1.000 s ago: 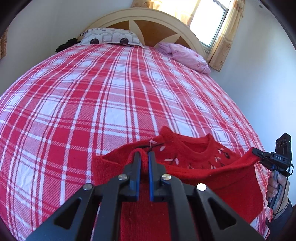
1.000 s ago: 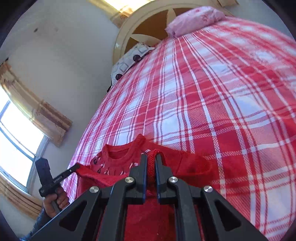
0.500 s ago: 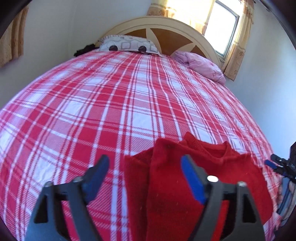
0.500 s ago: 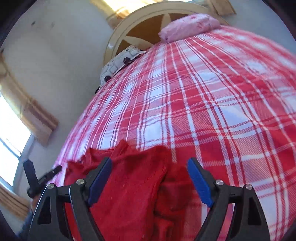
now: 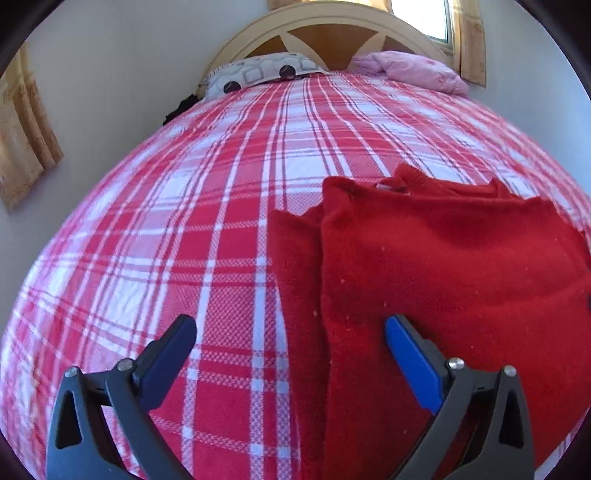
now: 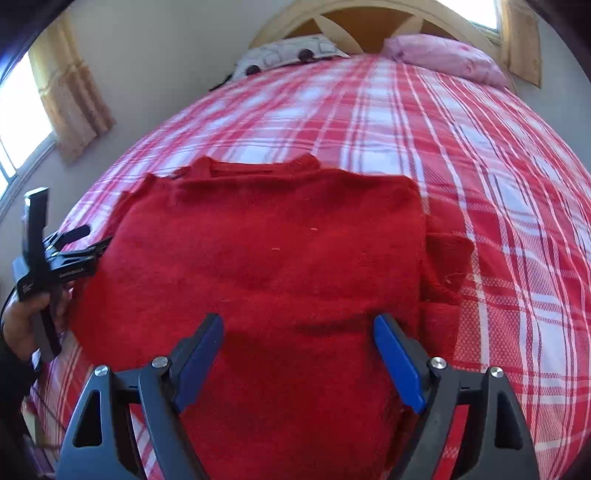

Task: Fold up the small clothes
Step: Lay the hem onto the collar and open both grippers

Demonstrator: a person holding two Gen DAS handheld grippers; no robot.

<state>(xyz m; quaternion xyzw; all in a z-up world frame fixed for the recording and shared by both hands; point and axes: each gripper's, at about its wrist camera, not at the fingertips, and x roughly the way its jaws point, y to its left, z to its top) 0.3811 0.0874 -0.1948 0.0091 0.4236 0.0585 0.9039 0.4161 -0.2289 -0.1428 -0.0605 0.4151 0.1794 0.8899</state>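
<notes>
Right wrist view: red sweater [image 6: 266,258] lying folded on plaid bedspread [image 6: 461,140], near foot of bed, neckline pointing toward headboard [image 6: 365,18]. Right gripper [image 6: 299,354] hovering over sweater's near edge, jaws spread wide, gripping nothing. Left gripper [image 5: 290,354] hanging at sweater's left edge [image 5: 443,266], jaws wide too, empty. Patterned pillow [image 6: 291,53] and pink pillow [image 6: 443,57] sitting at bed's head.
</notes>
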